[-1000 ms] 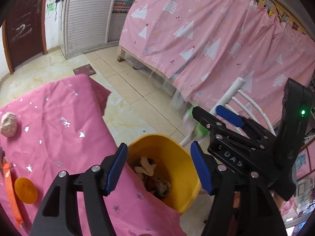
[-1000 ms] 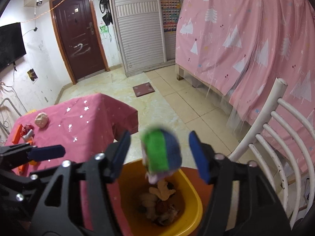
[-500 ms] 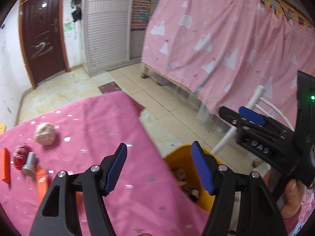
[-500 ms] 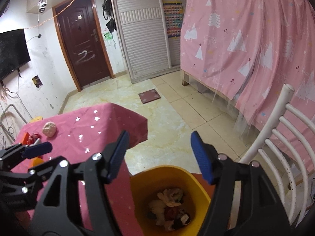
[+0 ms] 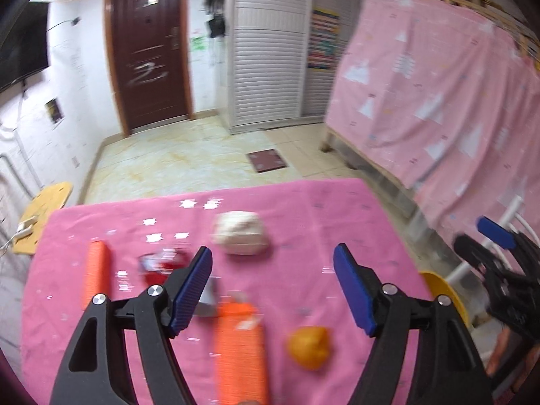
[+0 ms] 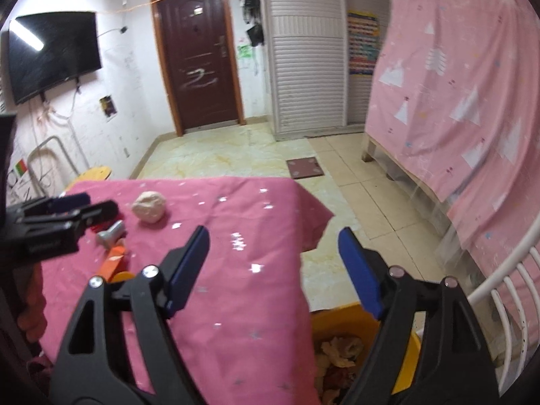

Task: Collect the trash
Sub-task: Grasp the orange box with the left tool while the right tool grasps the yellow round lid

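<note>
My left gripper [image 5: 273, 290] hangs over the pink-clothed table [image 5: 337, 222], its jaws opening with nothing between them. Below it lie a crumpled white paper ball [image 5: 241, 236], a red wrapper [image 5: 162, 263], a small silver piece [image 5: 207, 298], two orange strips [image 5: 96, 273] [image 5: 239, 347] and an orange round bit [image 5: 308, 346]. My right gripper [image 6: 274, 270] is over the table's right edge, jaws also opening and empty. Just under it stands the yellow bin [image 6: 337, 319] holding crumpled trash [image 6: 341, 354]. In the right wrist view the paper ball [image 6: 149, 206] sits beside the left gripper [image 6: 96, 205].
A white slatted chair [image 6: 506, 287] stands right of the bin. Pink curtains [image 6: 455, 101] hang along the right side. Tiled floor [image 6: 236, 158] stretches to a dark door [image 6: 199, 54]. A wooden stool [image 5: 47, 202] is past the table's left end. The left view is blurred.
A green and blue item left the right jaws over the bin and is gone from view. Both grippers swung from the bin towards the table, and both jaws stand wider.
</note>
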A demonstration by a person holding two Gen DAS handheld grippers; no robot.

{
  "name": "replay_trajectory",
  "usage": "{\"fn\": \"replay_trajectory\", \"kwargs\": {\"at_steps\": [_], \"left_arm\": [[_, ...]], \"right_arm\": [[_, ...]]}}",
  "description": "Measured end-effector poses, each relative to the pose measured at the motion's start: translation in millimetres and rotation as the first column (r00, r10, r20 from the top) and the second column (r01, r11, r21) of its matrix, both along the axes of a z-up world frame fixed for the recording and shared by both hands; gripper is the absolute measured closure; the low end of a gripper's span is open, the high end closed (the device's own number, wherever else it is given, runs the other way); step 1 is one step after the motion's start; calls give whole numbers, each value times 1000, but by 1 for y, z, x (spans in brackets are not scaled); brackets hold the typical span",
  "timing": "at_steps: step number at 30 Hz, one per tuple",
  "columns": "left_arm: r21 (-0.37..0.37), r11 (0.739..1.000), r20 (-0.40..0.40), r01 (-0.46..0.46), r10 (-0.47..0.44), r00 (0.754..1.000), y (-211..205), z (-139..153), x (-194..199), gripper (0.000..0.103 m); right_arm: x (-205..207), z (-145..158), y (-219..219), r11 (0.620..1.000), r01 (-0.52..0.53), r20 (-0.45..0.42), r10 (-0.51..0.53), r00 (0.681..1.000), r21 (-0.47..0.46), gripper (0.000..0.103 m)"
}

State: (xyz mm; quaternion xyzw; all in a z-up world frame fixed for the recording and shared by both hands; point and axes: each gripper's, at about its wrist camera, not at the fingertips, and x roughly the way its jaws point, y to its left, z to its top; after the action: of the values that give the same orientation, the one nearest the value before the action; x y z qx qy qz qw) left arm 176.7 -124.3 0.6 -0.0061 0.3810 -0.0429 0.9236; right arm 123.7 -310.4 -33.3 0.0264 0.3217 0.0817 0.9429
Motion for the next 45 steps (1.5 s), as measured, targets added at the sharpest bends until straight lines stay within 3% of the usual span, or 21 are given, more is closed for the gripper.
{"fn": "replay_trajectory", "kwargs": {"at_steps": [9,18,25,33,41,45], "left_arm": [[29,985,-3,-171,171,985,87,-8,13,36],[-5,964,-96,-264,262,960,153,-30,25,36],[-18,959,-155,-284,278,948,176,-49,32,36],[-1,960,-199,-280,274,941,176,-64,34,36],[8,966,-251,-260,253,934,168,-76,35,65],[31,964,-240,-264,263,934,165,-76,33,75]], "right_arm": [[2,-4,66,986,-159,-27,158,987,-43,27],[8,-27,112,961,-264,-104,255,961,-83,27],[5,-38,126,951,-293,-132,279,951,-102,27],[5,-49,133,937,-326,-177,303,936,-121,27],[5,-58,141,926,-343,-205,310,929,-157,27],[5,-61,145,922,-346,-209,309,928,-175,28]]}}
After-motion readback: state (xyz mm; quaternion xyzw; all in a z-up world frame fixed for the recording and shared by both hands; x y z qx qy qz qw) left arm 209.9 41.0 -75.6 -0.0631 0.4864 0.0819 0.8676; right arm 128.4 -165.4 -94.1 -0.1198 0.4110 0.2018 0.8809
